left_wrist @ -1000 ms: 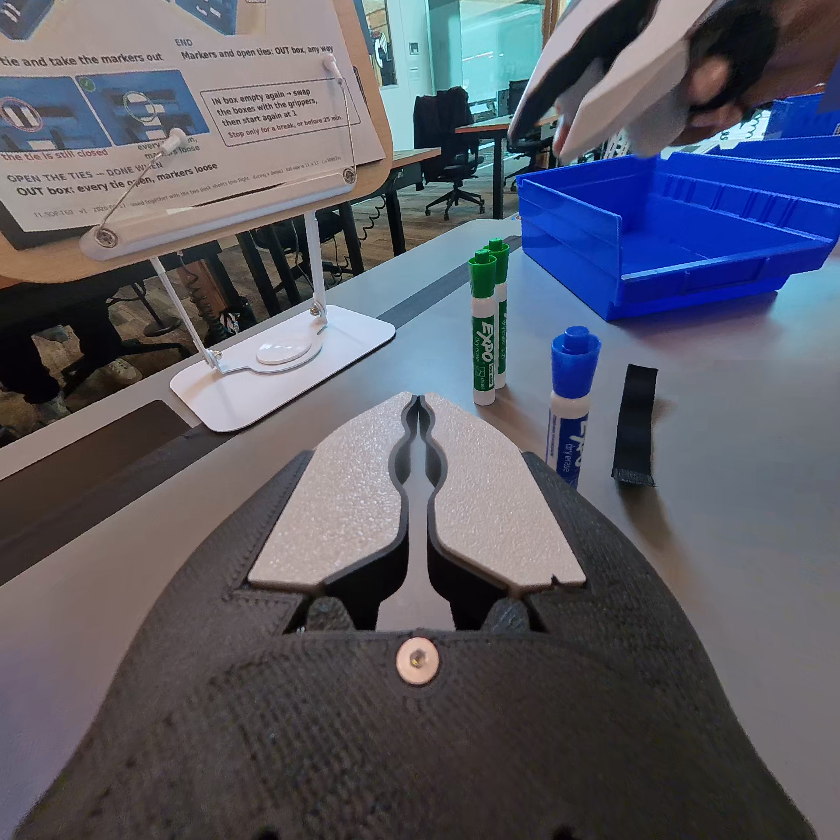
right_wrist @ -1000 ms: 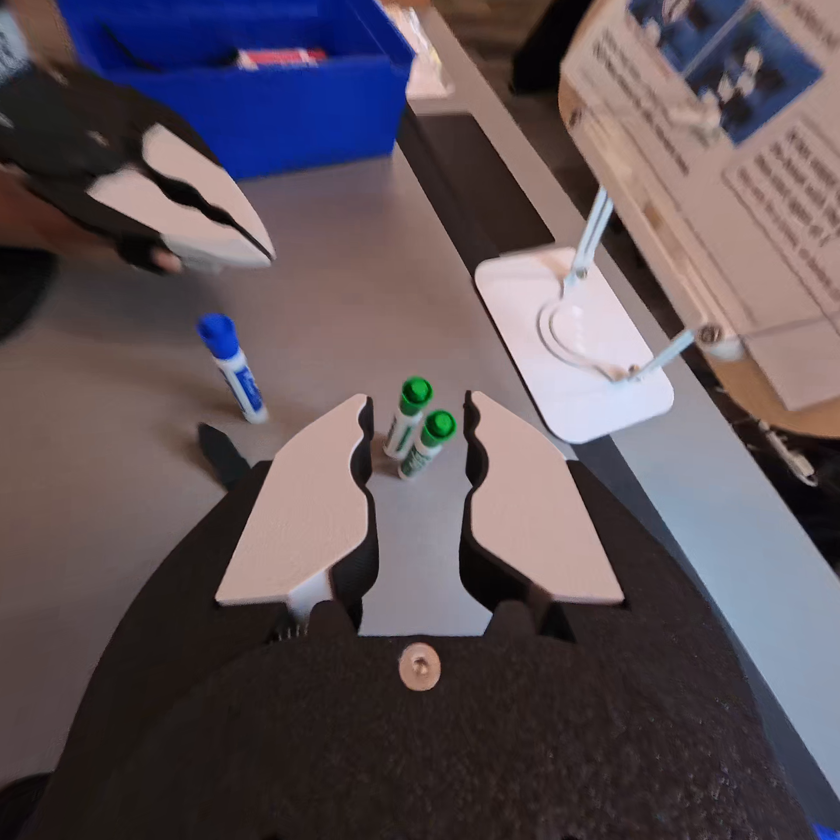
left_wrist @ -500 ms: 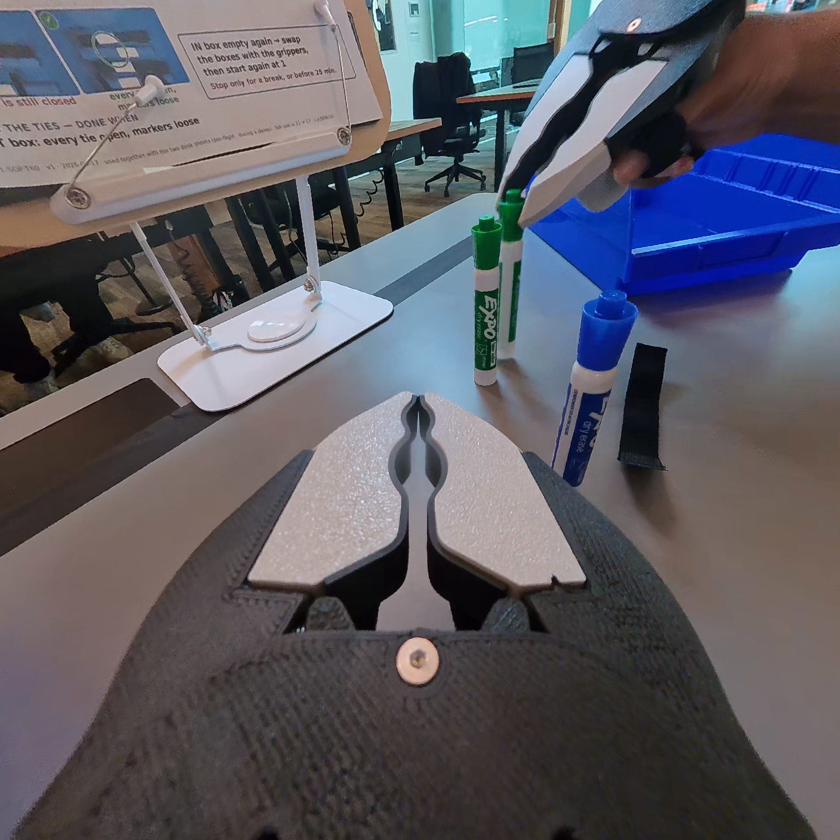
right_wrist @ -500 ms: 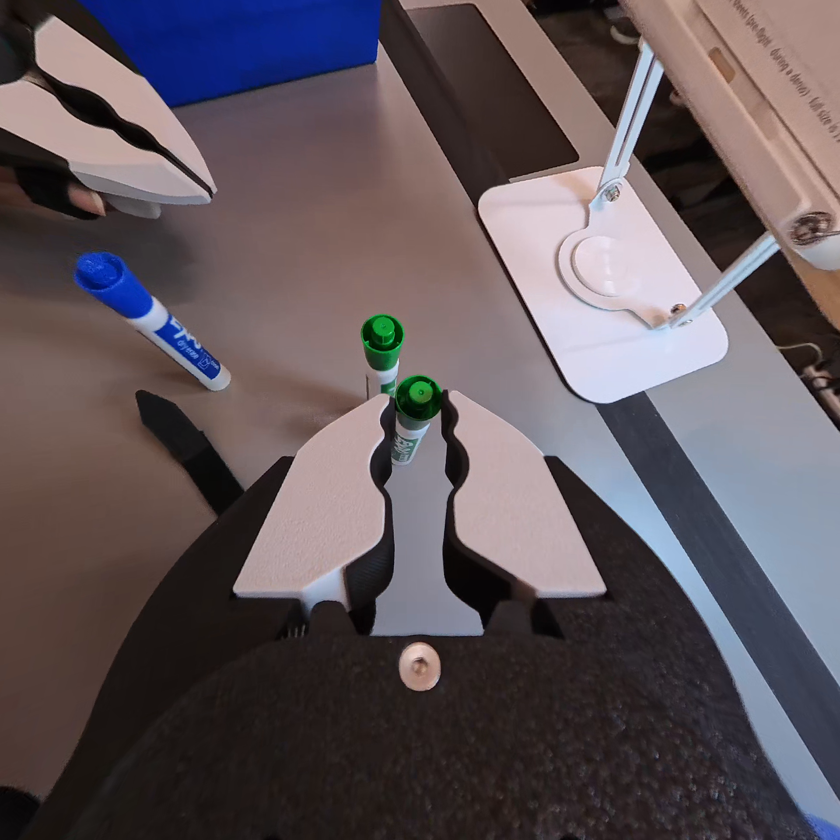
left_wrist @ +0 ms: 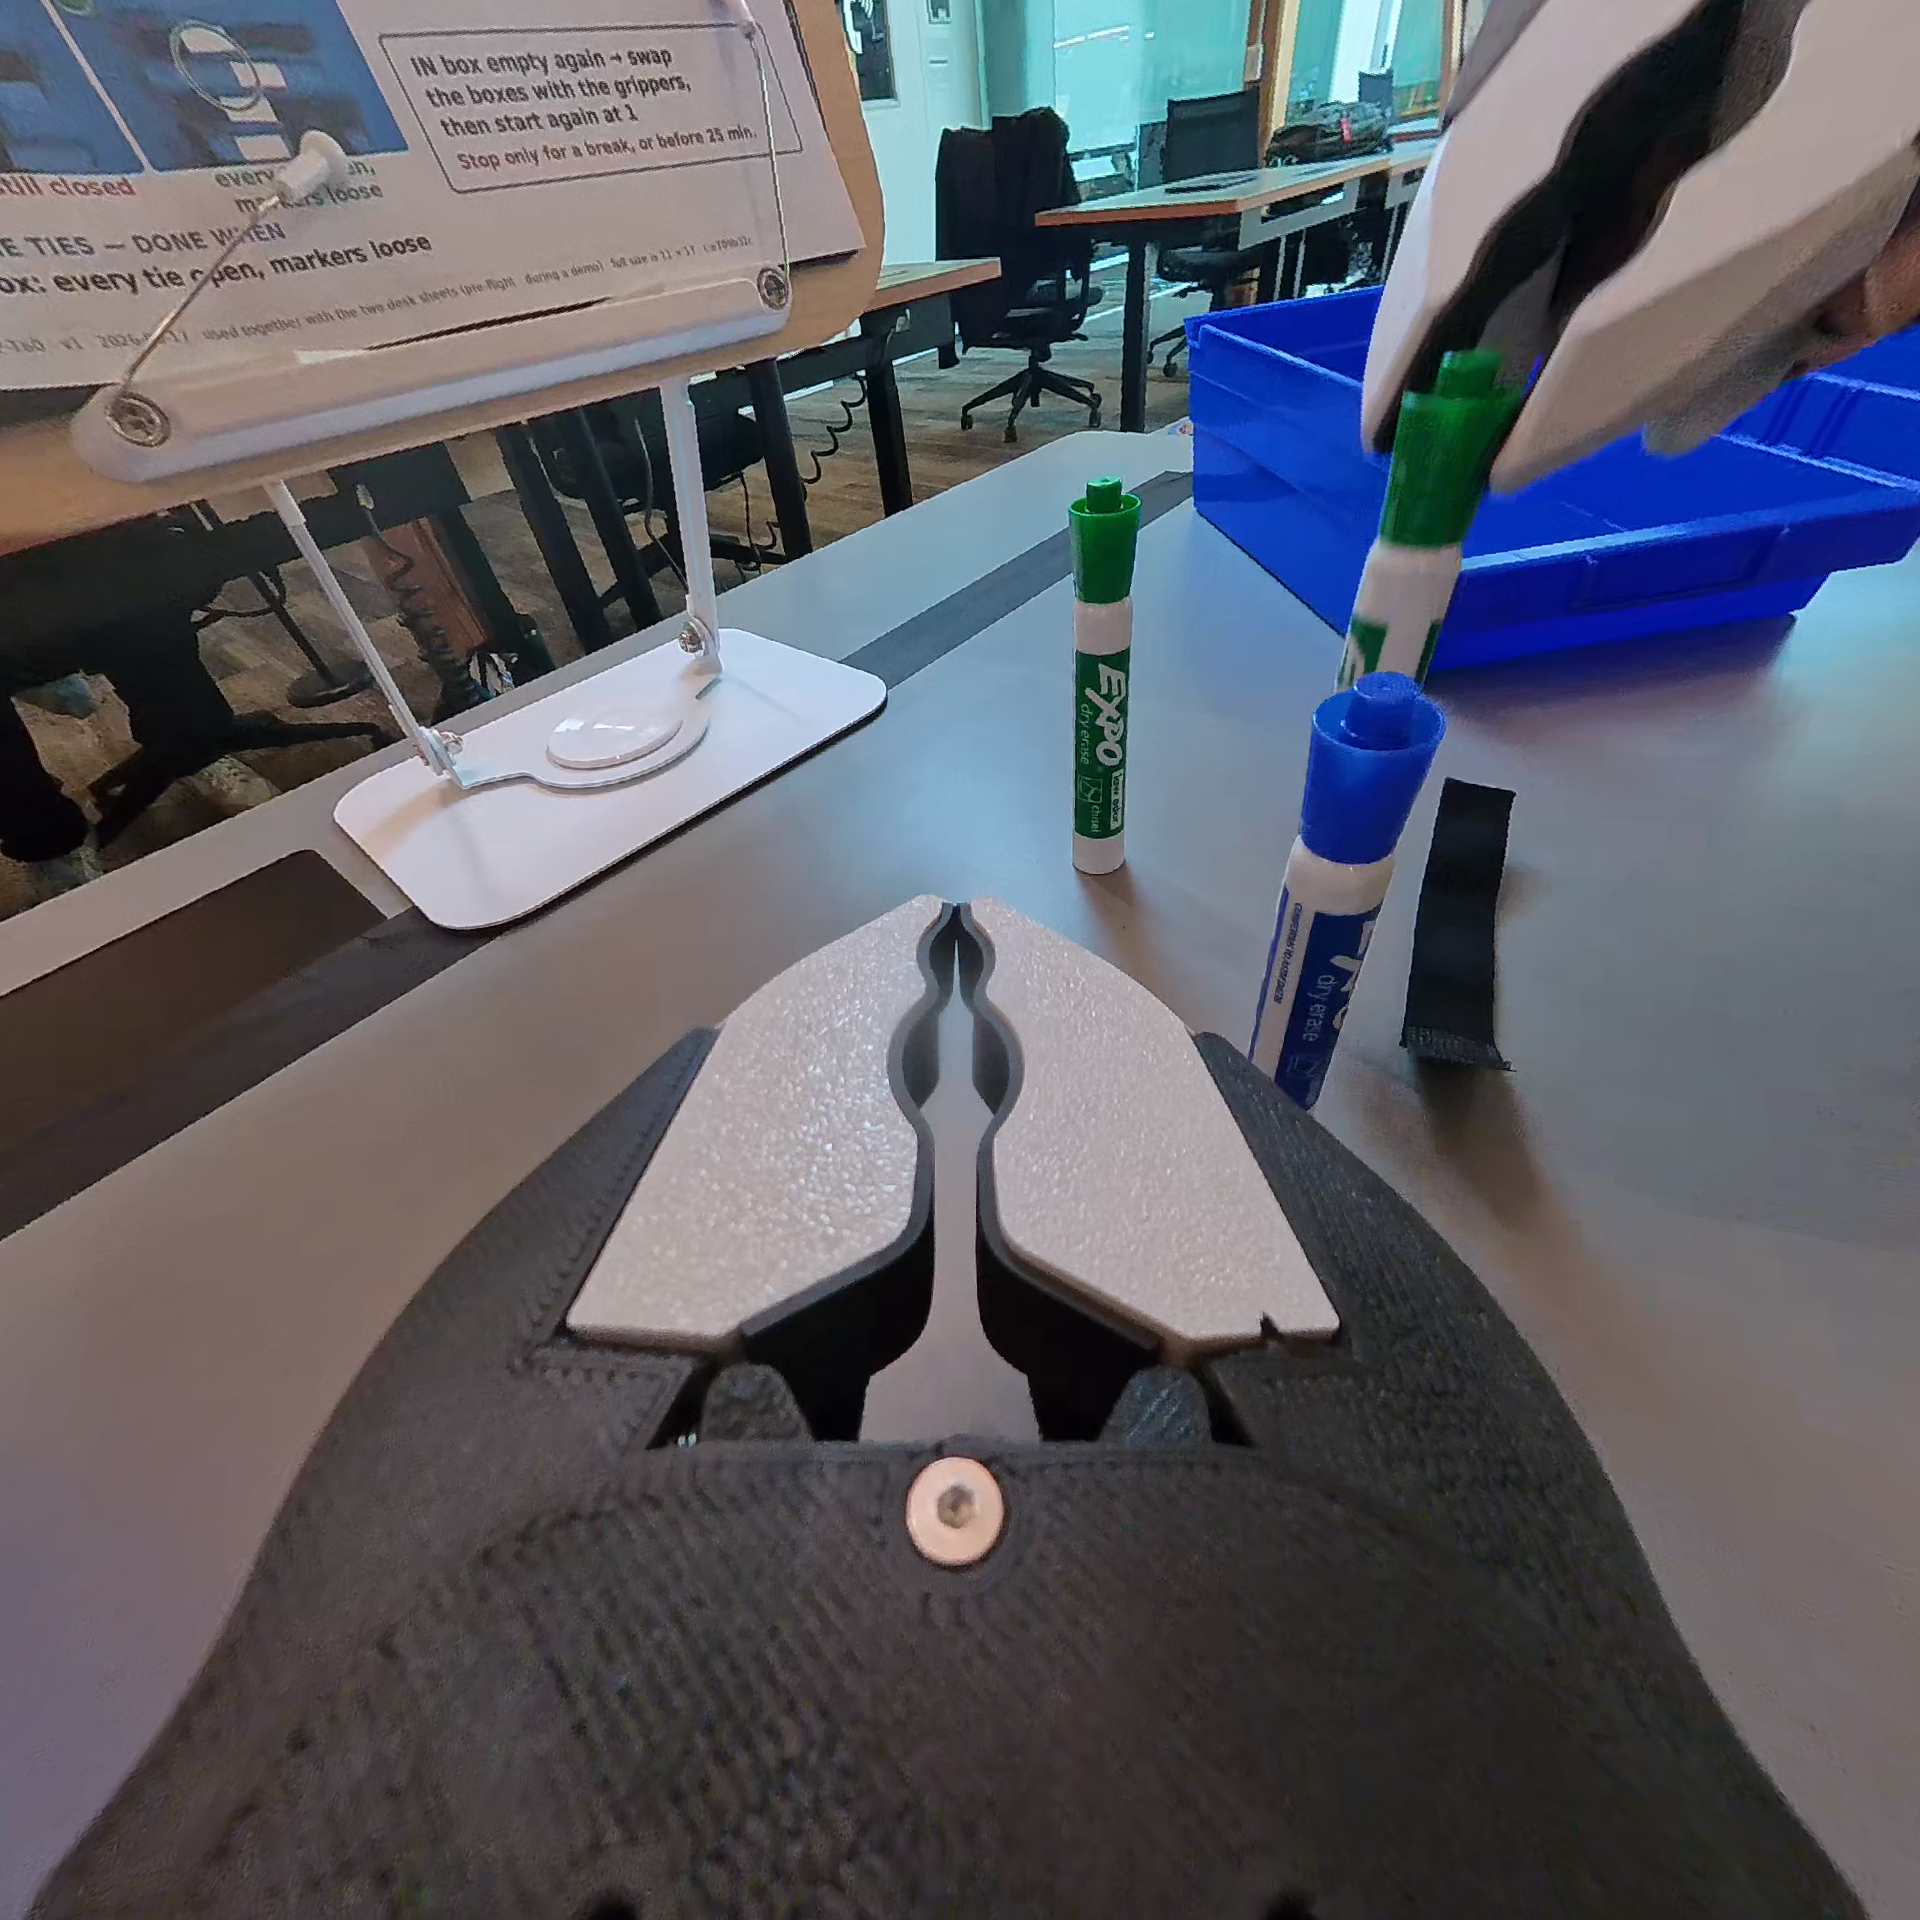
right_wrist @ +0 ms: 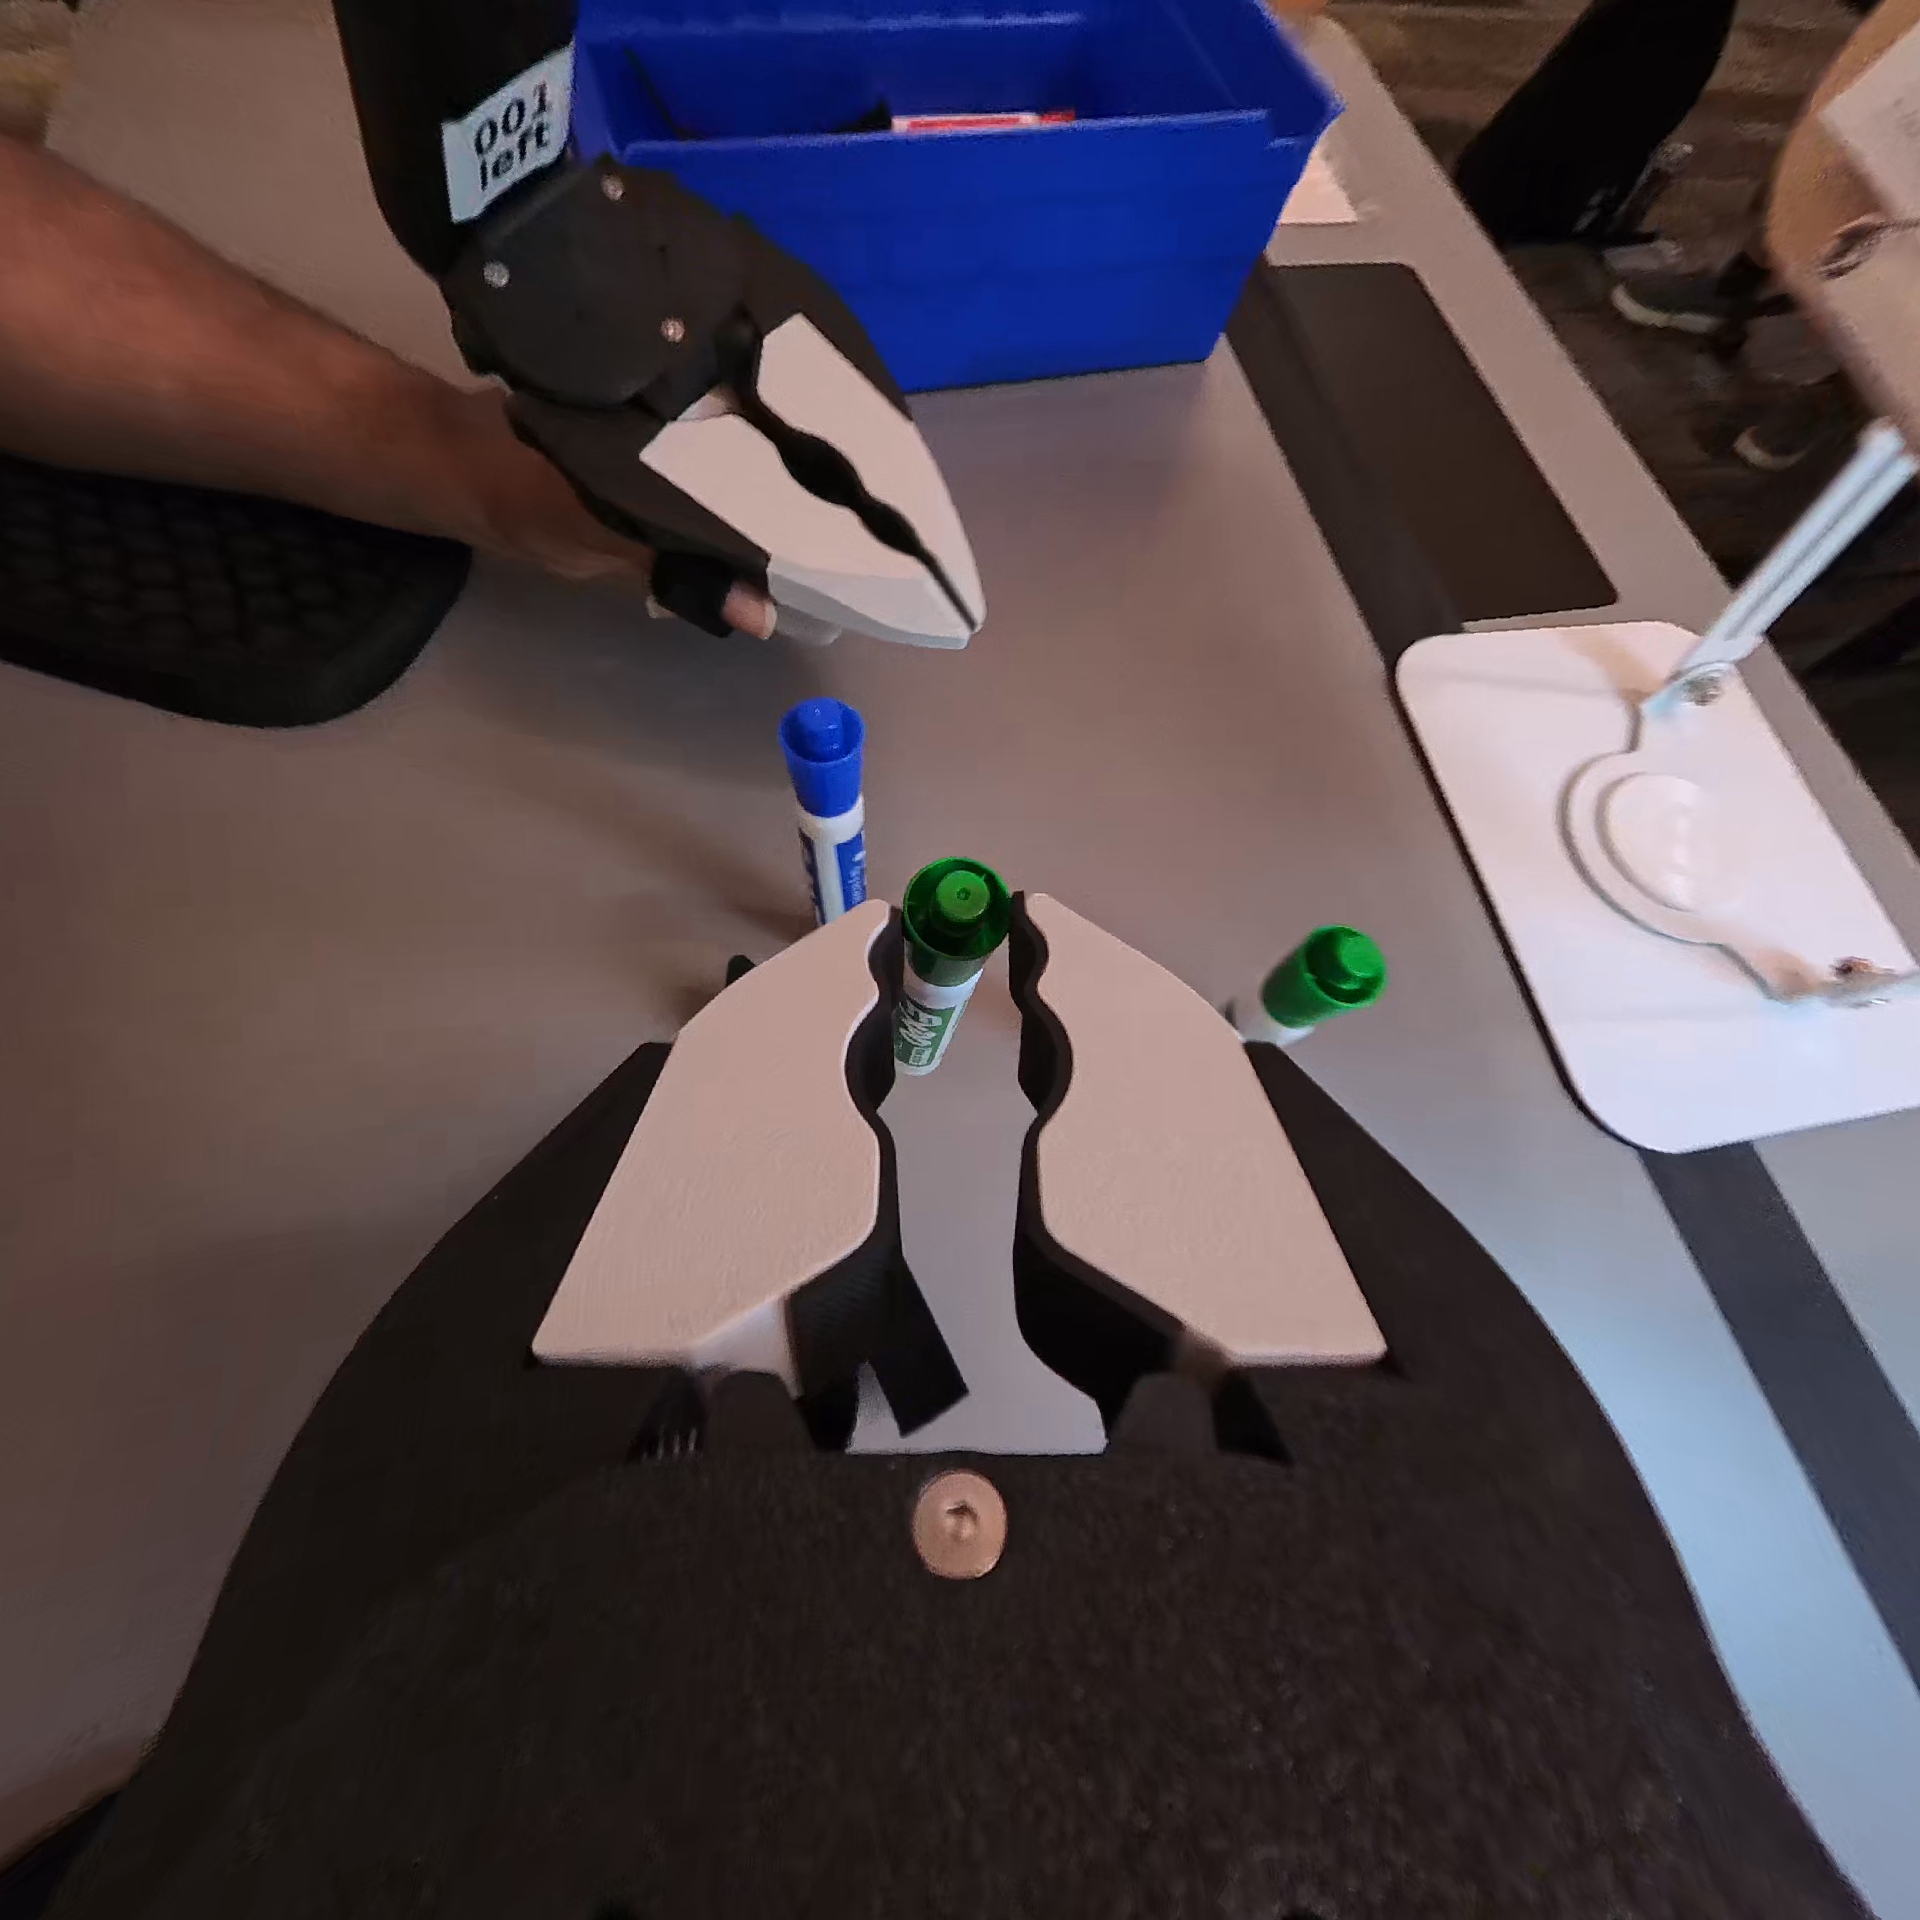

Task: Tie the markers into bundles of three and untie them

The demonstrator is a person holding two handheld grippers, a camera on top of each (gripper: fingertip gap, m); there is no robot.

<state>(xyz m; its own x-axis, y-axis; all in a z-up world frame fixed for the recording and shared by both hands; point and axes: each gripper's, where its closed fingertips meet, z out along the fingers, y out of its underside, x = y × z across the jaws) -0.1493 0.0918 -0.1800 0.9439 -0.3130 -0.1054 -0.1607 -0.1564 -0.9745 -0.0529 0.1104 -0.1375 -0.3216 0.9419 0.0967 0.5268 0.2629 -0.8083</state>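
Note:
My right gripper [right_wrist: 951, 920] is shut on the cap of a green marker [right_wrist: 935, 997] and holds it upright, close beside a standing blue marker [right_wrist: 826, 800]. In the left wrist view the right gripper [left_wrist: 1449, 436] comes down from the upper right with this green marker [left_wrist: 1403, 582] just behind the blue marker [left_wrist: 1340, 883]. A second green marker [left_wrist: 1101, 675] stands alone to the left; it also shows in the right wrist view [right_wrist: 1320, 977]. A black strap [left_wrist: 1455, 925] lies flat right of the blue marker. My left gripper [left_wrist: 956, 914] is shut and empty, low over the table.
A blue bin [left_wrist: 1558, 520] stands behind the markers; another blue bin [right_wrist: 935, 208] sits behind the left gripper [right_wrist: 831, 509]. A white stand base [left_wrist: 613, 769] carrying an instruction sheet is at the table's far edge. A black mat [right_wrist: 208, 592] lies under the person's forearm. Tip to tip, the grippers are about 12 cm apart. The black strap [left_wrist: 1455, 925] lies around 15 cm away from my right fingertips.
My right gripper closed on one of the two green markers and carried it away from its neighbour to beside the blue marker. My left gripper stayed shut and drifted slightly.

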